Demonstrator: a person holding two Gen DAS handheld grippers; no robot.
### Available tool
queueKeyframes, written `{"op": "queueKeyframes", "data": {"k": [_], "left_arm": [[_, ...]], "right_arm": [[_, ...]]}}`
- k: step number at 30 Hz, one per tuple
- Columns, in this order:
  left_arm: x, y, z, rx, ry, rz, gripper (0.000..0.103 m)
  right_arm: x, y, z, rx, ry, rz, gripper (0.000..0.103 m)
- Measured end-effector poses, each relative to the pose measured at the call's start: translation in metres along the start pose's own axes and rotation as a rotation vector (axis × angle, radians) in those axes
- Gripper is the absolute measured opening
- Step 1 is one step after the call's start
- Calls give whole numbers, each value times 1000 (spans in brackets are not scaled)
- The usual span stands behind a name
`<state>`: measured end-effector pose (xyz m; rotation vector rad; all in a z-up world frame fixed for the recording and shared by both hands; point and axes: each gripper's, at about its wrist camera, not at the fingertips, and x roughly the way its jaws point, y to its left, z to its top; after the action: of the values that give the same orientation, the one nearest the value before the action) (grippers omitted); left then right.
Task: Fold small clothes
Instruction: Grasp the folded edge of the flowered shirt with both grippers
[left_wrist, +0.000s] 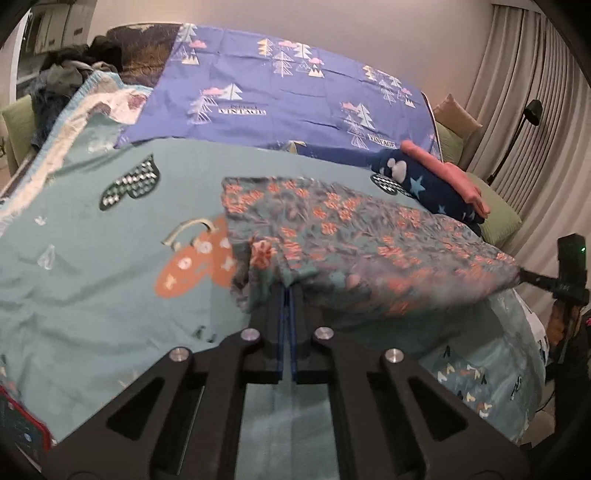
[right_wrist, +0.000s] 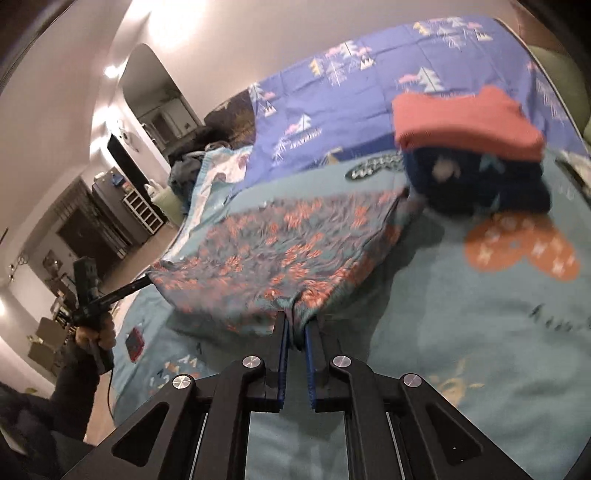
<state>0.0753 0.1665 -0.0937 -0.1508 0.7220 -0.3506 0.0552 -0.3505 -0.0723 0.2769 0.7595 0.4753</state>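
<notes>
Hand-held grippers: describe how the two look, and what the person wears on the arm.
The left hand-held gripper and the right hand-held gripper look alike: black angular linkage arms with triangular cut-outs, round silver bolts at the pivots, and blue ribbed pads lining the straight black fingers. In the right wrist view, a thin black cable hangs below the left unit's handle, and the arm wears a dark sleeve.

This is a bedroom in a home. A bed (left_wrist: 92, 258) fills most of both views, spread with a teal printed cover and a blue sheet (left_wrist: 280, 99) patterned with trees, and small folded clothes (right_wrist: 469, 147) are stacked on it. Pleated curtains (left_wrist: 535, 92) hang along one wall beside a black floor lamp (left_wrist: 532, 114), and past the bed's far side stand dark household furniture and a white cubby shelf (right_wrist: 142, 210).
</notes>
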Motion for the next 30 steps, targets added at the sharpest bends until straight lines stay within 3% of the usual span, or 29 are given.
{"op": "queueKeyframes", "data": {"k": [2,5,8,11,12,13,15,16,19,20,21,24,27,30], "left_arm": [[-1,7,-1,-12,6,37,0],[-1,21,-10,-75,20,48,0],[-3,27,-22,-106,37,53,0],[2,27,-29,-128,59,61,1],[6,26,-30,-135,70,63,7],[10,25,-31,-137,88,67,26],[20,20,-35,-134,123,82,52],[26,18,-37,-131,136,100,54],[48,17,-42,-154,184,103,52],[52,19,-43,-172,192,97,46],[56,20,-43,-197,198,75,30],[54,17,-39,-220,182,75,13],[39,5,-29,-167,154,129,13],[28,-2,-19,-128,141,157,13]], "right_arm": [[-15,-12,2,3,-6,-78,2],[-26,-32,-5,58,8,-126,2],[-14,-34,-18,69,67,-111,4],[11,-31,-24,85,113,-43,10],[20,-31,-25,98,123,-21,16],[28,-31,-25,108,130,1,20],[42,-32,-27,132,133,49,25],[45,-32,-27,144,134,68,26],[61,-38,-30,190,138,141,25],[65,-39,-29,198,142,148,22],[68,-40,-29,206,149,143,4],[57,-32,-22,181,113,108,4],[23,-30,-9,142,27,106,4],[2,-36,-1,109,8,86,4]]}}
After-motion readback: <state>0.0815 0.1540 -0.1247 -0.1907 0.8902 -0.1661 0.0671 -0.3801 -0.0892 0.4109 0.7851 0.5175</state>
